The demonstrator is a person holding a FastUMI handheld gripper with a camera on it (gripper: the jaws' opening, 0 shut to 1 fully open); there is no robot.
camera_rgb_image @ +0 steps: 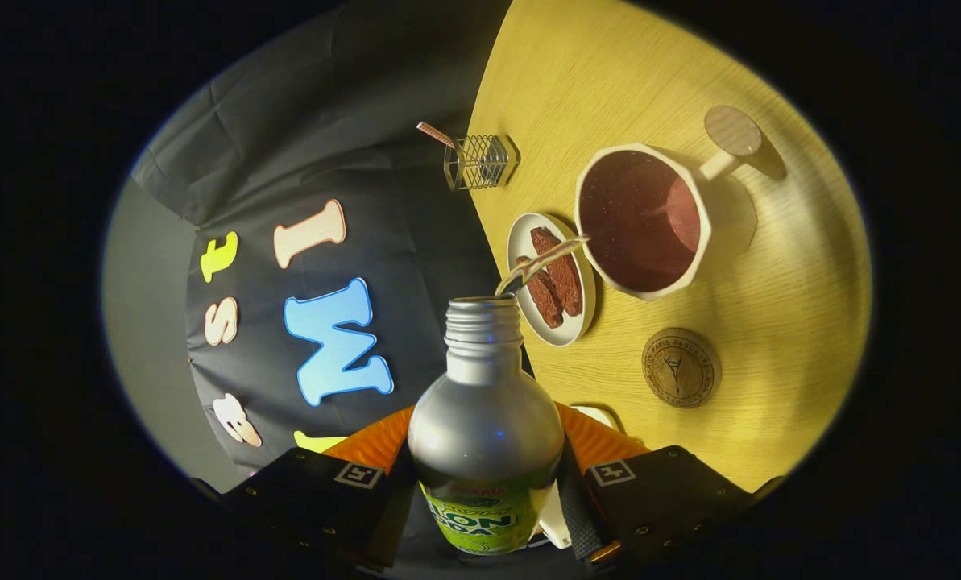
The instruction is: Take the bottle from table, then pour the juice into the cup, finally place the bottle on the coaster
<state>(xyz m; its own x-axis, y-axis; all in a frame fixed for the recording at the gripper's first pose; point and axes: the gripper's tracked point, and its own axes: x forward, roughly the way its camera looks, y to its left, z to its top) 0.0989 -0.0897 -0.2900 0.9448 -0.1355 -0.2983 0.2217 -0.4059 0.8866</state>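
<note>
Silver aluminium bottle sits clamped in the claw, both fingers pressing its sides, tipped so a thin stream of juice arcs from its open mouth into the white cup on the tabletop. Just beside the cup, the cork coaster waits, apparently for the bottle.

The bottle's base was cut off at six o'clock; the fingers clamping its sides were hidden behind it. Its label was partly legible.
</note>
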